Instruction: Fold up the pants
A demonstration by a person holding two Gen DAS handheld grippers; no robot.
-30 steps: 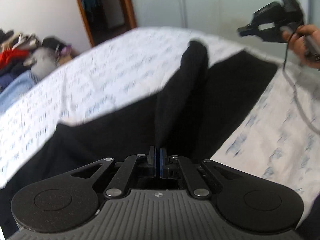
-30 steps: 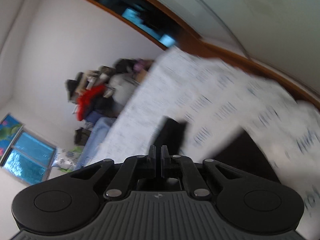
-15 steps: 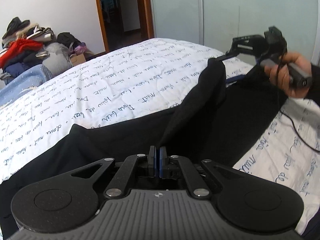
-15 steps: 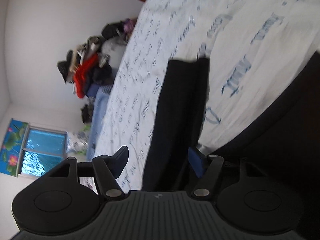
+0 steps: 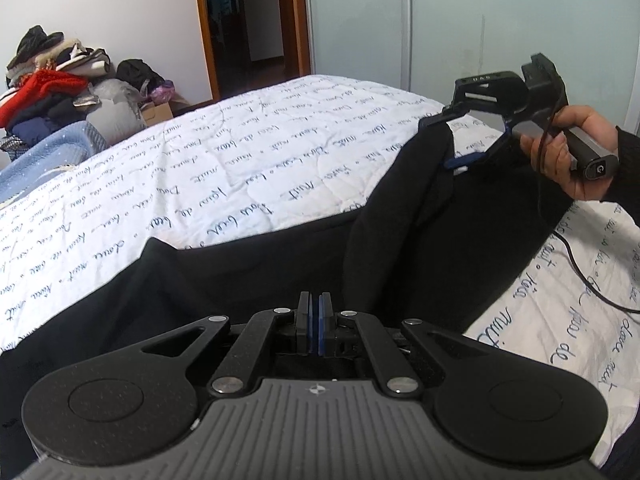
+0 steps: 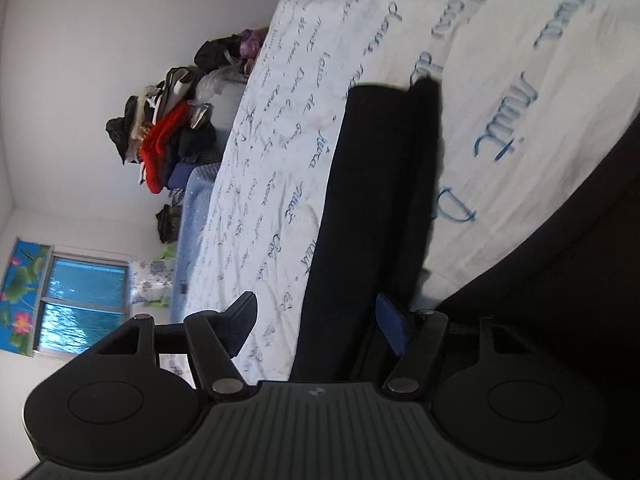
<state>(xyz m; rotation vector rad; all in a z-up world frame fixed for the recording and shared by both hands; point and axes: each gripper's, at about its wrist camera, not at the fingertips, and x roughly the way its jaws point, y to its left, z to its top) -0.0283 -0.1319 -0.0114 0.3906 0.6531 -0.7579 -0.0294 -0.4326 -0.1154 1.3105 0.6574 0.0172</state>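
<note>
Black pants (image 5: 404, 216) on quilt (image 5: 248, 160) | left tool (image 5: 314, 326) clamps pants | right tool (image 6: 316, 322) agape

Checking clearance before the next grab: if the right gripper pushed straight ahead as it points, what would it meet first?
Probably the raised fold of the black pants, already lying between the open right gripper fingers; depth is unclear.

pants (image 5: 404, 216): we see matt black cloth, soft and smooth.
quilt (image 5: 248, 168): white stitched cloth, printed with blue script, faintly puckered.
left gripper (image 5: 314, 312): matt black plastic, ribbed grey housing, bright metal pins, blue pads.
right gripper (image 6: 316, 320): we see the same matt plastic; left finger finely textured.
door frame (image 5: 301, 20): glossy brown wood.
pile (image 5: 44, 84): mixed cloth, red knit.
</note>
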